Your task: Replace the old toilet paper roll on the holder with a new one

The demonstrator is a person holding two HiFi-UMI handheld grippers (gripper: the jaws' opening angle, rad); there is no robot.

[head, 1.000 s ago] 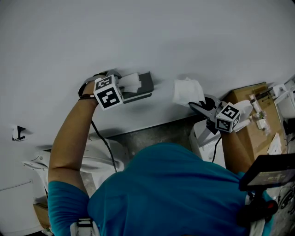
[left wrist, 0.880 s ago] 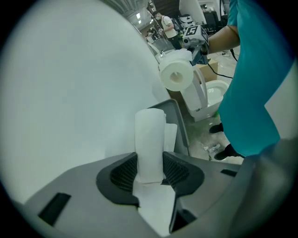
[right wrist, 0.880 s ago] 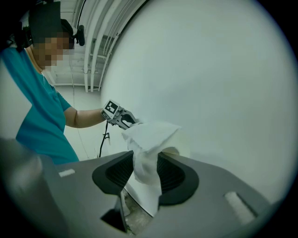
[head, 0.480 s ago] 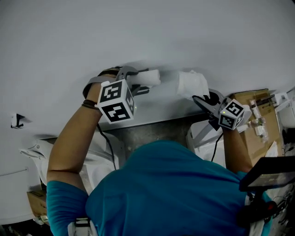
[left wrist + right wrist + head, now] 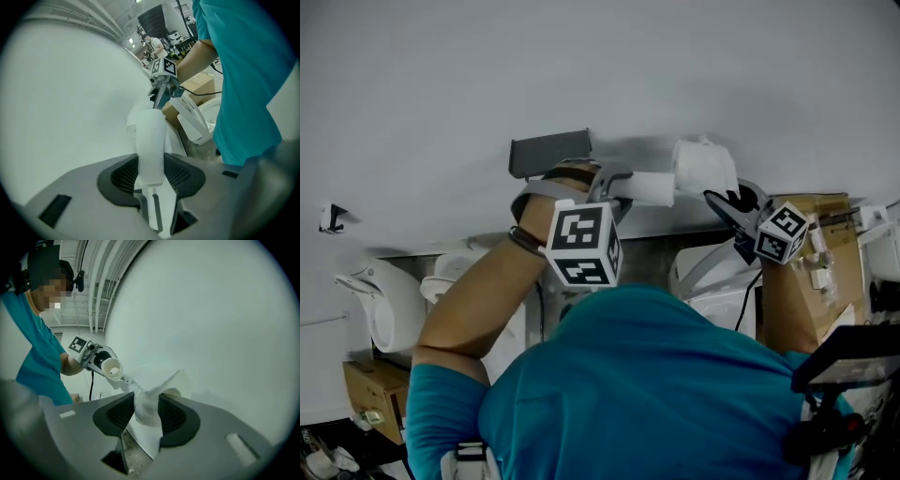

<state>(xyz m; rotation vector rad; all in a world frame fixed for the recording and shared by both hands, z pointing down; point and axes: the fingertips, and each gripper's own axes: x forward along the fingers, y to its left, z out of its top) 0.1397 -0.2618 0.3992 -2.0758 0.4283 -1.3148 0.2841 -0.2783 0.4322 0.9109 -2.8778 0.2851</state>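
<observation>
A thin white paper tube (image 5: 649,187) lies crosswise in my left gripper (image 5: 623,187), whose jaws are shut on it. In the left gripper view the tube (image 5: 150,140) stands up between the dark pads (image 5: 124,173). My right gripper (image 5: 724,195) is shut on a fuller white toilet paper roll (image 5: 704,166) with a loose crumpled sheet, just right of the tube, close to the wall. In the right gripper view the roll (image 5: 149,404) fills the jaws and the tube's open end (image 5: 111,367) shows beyond. The grey holder (image 5: 550,152) on the wall sits bare, up and left of my left gripper.
The plain white wall (image 5: 600,66) fills the upper half of the head view. Below it stand a white toilet (image 5: 712,277), a cardboard box (image 5: 830,248) at the right and another white fixture (image 5: 389,309) at the left. The person's body in a teal shirt (image 5: 647,394) fills the foreground.
My left gripper has moved right, away from the holder, carrying the tube; the holder now shows bare. My right gripper has moved up with the roll, and the two now sit close together.
</observation>
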